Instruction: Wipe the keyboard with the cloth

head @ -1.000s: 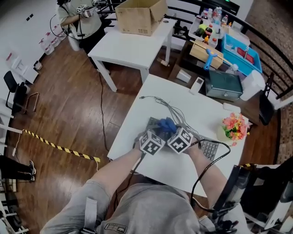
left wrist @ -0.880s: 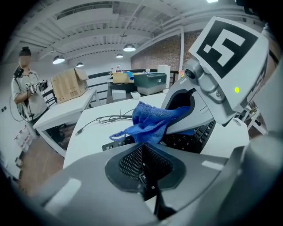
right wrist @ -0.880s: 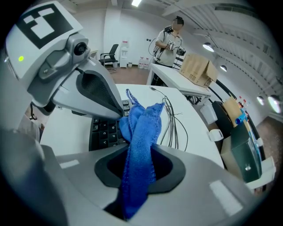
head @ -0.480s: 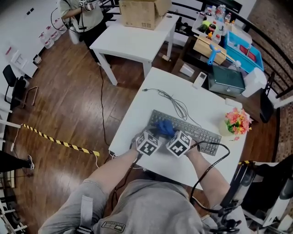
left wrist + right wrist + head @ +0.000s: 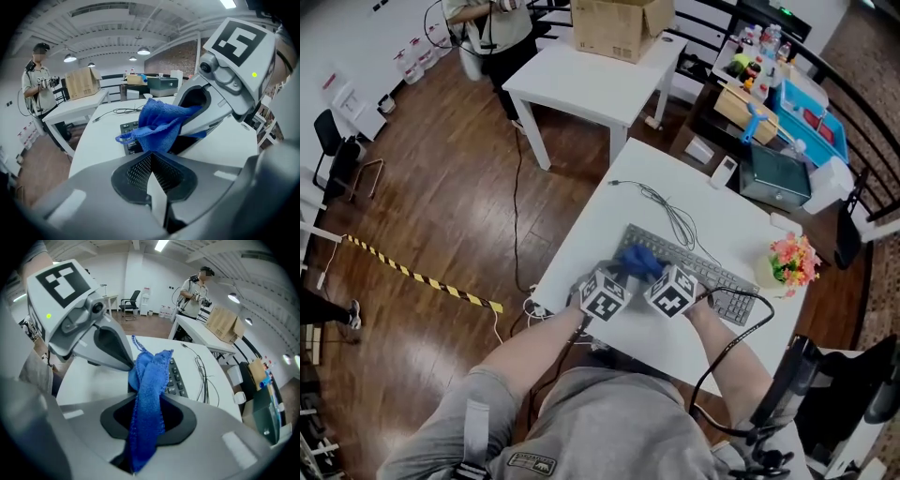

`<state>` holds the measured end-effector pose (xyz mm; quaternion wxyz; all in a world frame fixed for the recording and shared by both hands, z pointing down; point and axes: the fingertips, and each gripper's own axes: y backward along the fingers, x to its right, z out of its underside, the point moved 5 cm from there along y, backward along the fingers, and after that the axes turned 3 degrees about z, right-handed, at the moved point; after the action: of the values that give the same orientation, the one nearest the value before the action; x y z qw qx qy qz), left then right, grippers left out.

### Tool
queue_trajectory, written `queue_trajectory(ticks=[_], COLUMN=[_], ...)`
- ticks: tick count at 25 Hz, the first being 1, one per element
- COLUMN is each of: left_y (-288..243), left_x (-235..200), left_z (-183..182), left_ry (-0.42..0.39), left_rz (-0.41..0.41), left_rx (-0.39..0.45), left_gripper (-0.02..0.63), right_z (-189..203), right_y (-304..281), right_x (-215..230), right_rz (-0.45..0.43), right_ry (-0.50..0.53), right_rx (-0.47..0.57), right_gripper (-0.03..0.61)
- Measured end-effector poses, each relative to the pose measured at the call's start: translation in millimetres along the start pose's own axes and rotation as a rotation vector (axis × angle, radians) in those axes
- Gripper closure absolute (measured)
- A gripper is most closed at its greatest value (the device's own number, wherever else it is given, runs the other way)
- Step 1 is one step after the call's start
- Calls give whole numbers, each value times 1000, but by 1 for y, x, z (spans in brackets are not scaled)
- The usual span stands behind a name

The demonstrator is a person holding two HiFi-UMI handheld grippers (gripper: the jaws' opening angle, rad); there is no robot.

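While the blue cloth [image 5: 149,380] is clenched between the jaws of the right gripper [image 5: 146,423], its bunched free end reaches ahead of the tips and lies over the left part of the keyboard [image 5: 177,376]. The left gripper [image 5: 151,173] sits close beside the right one, its jaws pressed together with nothing between them and the cloth just beyond its tips. The keyboard stretches away to the right of both grippers across the white table [image 5: 609,225], and its cable [image 5: 670,217] loops beyond them. Pink flowers [image 5: 794,261] stand well off to the right, past the keyboard's far end.
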<state>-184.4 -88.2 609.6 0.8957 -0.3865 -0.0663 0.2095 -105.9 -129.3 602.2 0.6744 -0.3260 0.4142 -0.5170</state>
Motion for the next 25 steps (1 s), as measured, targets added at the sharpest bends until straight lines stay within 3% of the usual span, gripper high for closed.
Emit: queue_trajectory(ticks=[8,13,25], left_y=[-1,1,17], left_x=[-40,-53,-27], left_z=[-19,-16,21], left_ry=[41,72,93], left_rz=[-43,-63,-69], left_rx=[22,22,-19], left_gripper=[620,620,620], right_z=[-29,-37,-34], right_y=[-26,-40,-30], right_x=[42,50,-19], right_rz=[67,61,-39], right_ry=[3,5,90], right_rx=[-3,-18,-5], right_gripper=[492,492,494])
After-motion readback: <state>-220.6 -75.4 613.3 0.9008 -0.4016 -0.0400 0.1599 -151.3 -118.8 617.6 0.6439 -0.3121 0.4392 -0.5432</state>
